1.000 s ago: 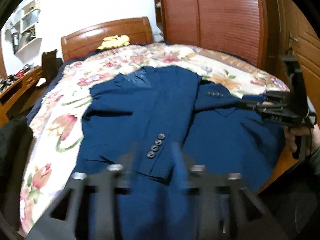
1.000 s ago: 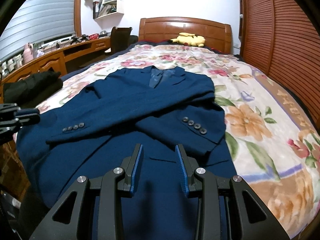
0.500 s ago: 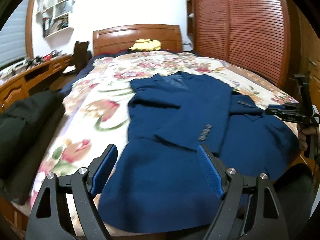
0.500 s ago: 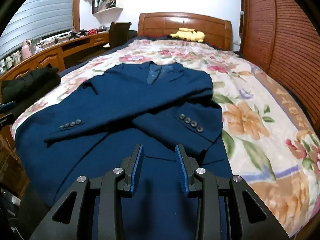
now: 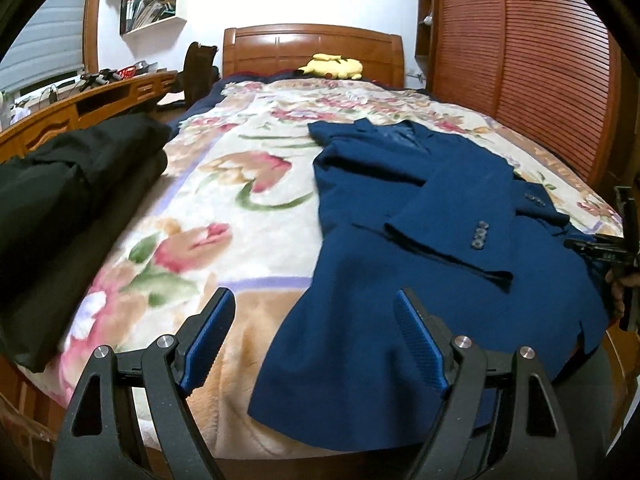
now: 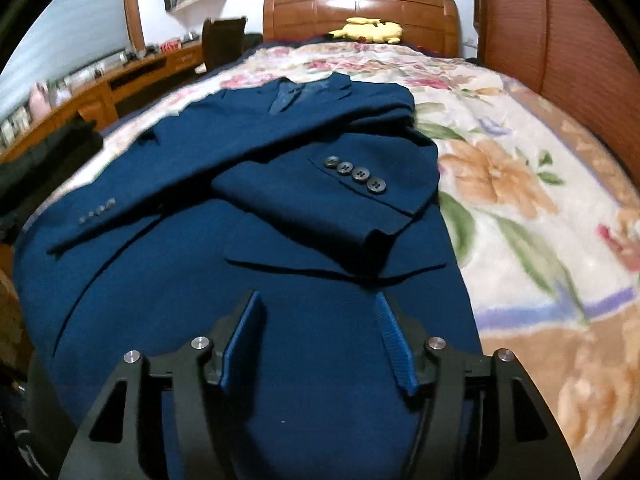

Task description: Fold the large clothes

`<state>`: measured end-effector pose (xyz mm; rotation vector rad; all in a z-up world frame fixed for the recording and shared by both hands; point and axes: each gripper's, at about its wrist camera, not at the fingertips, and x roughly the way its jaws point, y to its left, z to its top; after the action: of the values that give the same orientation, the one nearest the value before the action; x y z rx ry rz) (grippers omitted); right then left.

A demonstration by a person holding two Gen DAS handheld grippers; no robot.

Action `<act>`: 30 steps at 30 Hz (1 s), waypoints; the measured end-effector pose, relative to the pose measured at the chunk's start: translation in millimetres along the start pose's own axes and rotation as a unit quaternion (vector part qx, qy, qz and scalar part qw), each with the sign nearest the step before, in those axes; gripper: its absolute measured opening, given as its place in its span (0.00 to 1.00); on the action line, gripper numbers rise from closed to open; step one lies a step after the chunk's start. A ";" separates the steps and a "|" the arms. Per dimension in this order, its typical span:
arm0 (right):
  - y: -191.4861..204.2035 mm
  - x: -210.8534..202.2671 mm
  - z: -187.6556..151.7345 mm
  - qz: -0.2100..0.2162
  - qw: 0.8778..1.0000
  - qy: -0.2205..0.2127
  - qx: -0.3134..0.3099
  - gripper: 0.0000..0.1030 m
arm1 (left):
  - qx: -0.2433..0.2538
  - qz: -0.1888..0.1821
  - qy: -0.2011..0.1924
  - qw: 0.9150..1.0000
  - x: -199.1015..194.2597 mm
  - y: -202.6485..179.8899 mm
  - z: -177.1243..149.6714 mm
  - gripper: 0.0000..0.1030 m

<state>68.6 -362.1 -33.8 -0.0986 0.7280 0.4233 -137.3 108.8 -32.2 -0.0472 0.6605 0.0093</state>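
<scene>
A navy blue suit jacket [image 5: 420, 216] [image 6: 248, 240] lies flat on the floral bedspread [image 5: 224, 208], collar toward the headboard, both sleeves crossed over its front. My left gripper [image 5: 314, 300] stands open above the jacket's lower left corner and the bare spread beside it, nothing between its fingers. My right gripper [image 6: 316, 304] hovers over the jacket's lower front below the pocket flap; its jaws are opening and the pads do not press on cloth. In the left wrist view the right gripper [image 5: 596, 248] shows at the right edge, held by a hand.
Folded black clothing [image 5: 60, 200] is piled at the bed's left edge. A yellow plush toy [image 5: 334, 67] lies by the wooden headboard [image 6: 360, 12]. A wooden desk [image 5: 80, 108] runs along the left. Slatted wardrobe doors [image 5: 540, 60] stand on the right.
My left gripper opened wide and swung left to the jacket's lower left corner. My right gripper sank closer to the jacket's lower front and its jaws spread apart.
</scene>
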 end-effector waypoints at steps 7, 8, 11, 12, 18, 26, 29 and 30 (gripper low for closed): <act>-0.5 -2.8 -4.8 -0.005 1.000 -0.003 -0.012 0.64 | -0.007 0.006 0.016 1.000 10.7 7.1 -11.8 0.80; 0.2 -4.5 -4.9 -0.010 1.000 -0.001 -0.015 0.64 | -0.007 0.007 0.018 1.000 12.0 8.4 -13.5 0.80; -2.2 -14.9 -4.4 -0.019 1.000 0.010 -0.013 0.64 | -0.006 0.006 0.025 1.000 15.2 9.4 -17.7 0.80; -2.9 -19.9 -5.2 -0.023 1.000 0.011 -0.013 0.64 | -0.006 0.005 0.025 1.000 15.3 9.7 -19.2 0.80; -9.7 -49.4 -16.4 -0.066 0.997 0.019 -0.038 0.64 | -0.012 -0.008 0.018 1.000 13.2 10.6 -23.8 0.76; -24.0 -61.6 -30.7 -0.052 0.997 0.044 -0.024 0.64 | -0.017 -0.034 0.012 0.999 2.8 14.2 -34.8 0.58; -22.0 -63.7 -31.0 -0.023 0.998 0.048 -0.025 0.61 | -0.014 -0.039 0.012 0.999 -0.5 11.7 -37.8 0.49; -18.8 -63.4 -31.1 -0.010 0.998 0.051 -0.028 0.59 | -0.013 -0.041 0.013 0.999 -1.3 10.5 -37.5 0.45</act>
<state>14.6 -408.1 -16.0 -0.1810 0.8140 0.4220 -161.5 117.5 -61.5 -0.0984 0.6849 -0.0612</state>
